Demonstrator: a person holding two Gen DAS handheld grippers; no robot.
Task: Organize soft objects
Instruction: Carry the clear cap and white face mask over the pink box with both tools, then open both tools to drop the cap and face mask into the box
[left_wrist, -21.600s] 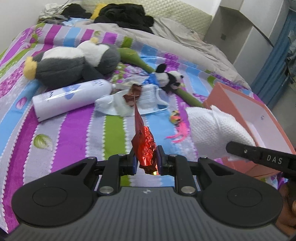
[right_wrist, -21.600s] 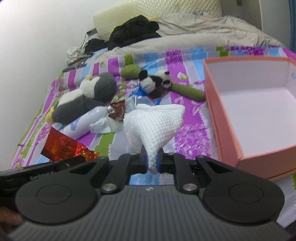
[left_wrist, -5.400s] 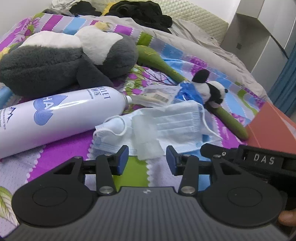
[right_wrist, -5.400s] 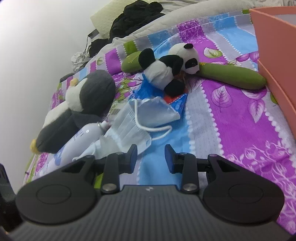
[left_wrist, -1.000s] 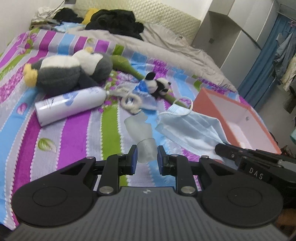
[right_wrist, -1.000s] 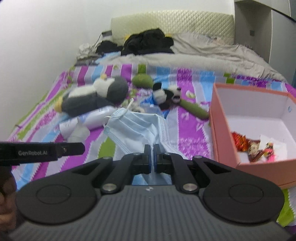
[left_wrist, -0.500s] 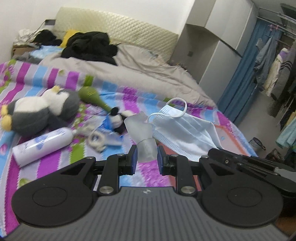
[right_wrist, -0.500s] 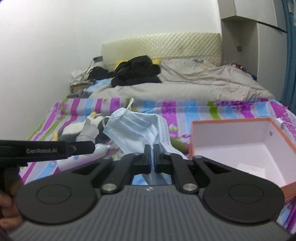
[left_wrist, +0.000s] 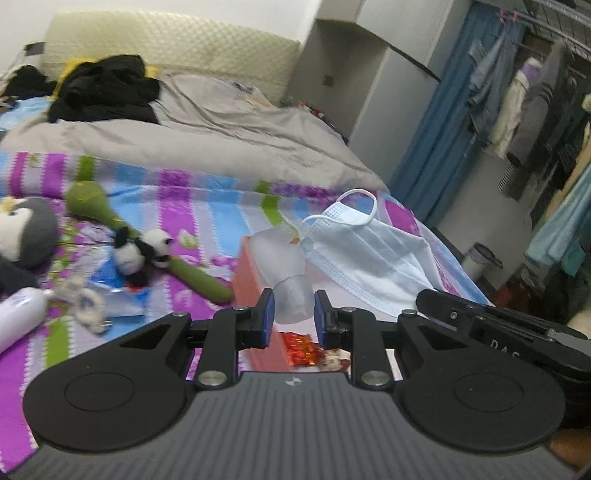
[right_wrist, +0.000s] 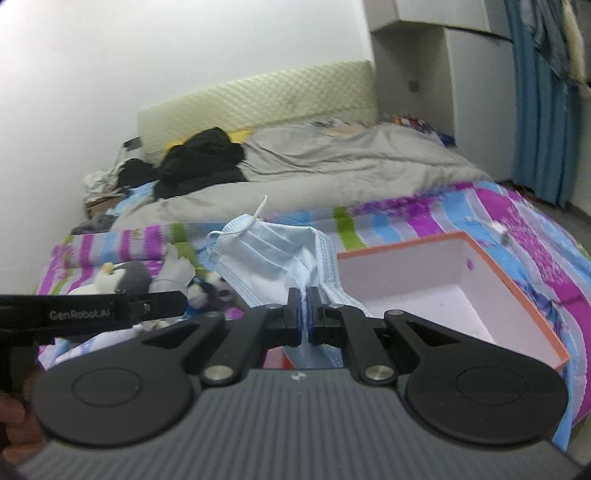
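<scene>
Pale-blue face mask (right_wrist: 273, 254) hangs pinched by one edge in the right gripper (right_wrist: 303, 317), jaws pressed nearly together on it; held high, probably to clear the wall of the orange box (right_wrist: 517, 284). Left gripper (left_wrist: 293, 319), jaws part-spread, clamps a translucent soft wad (left_wrist: 291, 299) above the box's near-left corner. Drop looks imminent. Plush panda (left_wrist: 142, 251) remains far left on the bed.

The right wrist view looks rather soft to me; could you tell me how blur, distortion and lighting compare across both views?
Right wrist view: bedspread smeared by motion blur, corners darkened by fisheye vignetting, white wall evenly bright. Left wrist view: sharper on the face mask, soft on the panda toy, wardrobe edges bowed by the lens; no hard shadows in either.
</scene>
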